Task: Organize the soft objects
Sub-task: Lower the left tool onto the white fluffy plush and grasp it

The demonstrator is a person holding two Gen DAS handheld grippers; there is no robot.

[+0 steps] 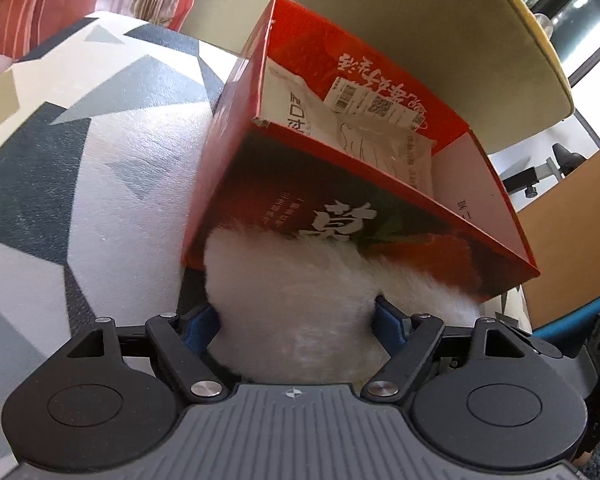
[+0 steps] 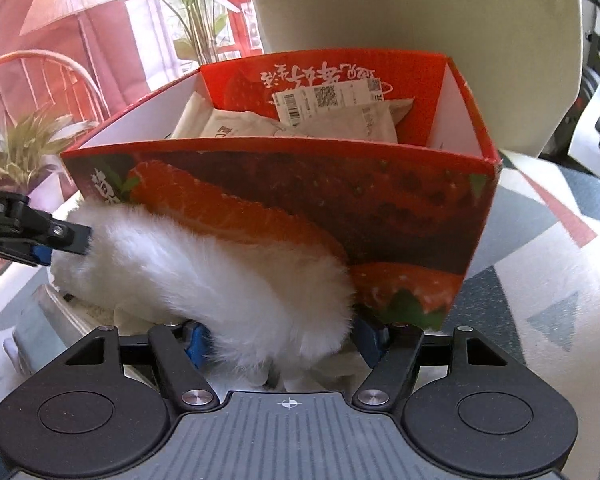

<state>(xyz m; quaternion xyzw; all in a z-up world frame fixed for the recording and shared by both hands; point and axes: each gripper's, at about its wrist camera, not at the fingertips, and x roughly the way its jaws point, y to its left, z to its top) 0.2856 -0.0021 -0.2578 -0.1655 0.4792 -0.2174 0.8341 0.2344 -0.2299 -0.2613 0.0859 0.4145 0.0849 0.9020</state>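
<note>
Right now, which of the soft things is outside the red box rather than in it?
The white fluffy toy, held by both the left gripper and right gripper against the box's front. The white packets lie inside.

White fluffy plush (image 2: 204, 264): long-piled, lying against front wall of red strawberry-print box (image 2: 400, 216). Box open-topped, upright on patterned cushion (image 2: 560, 280). Inside: white soft packets (image 2: 300, 124), crumpled, piled toward back wall.
</note>
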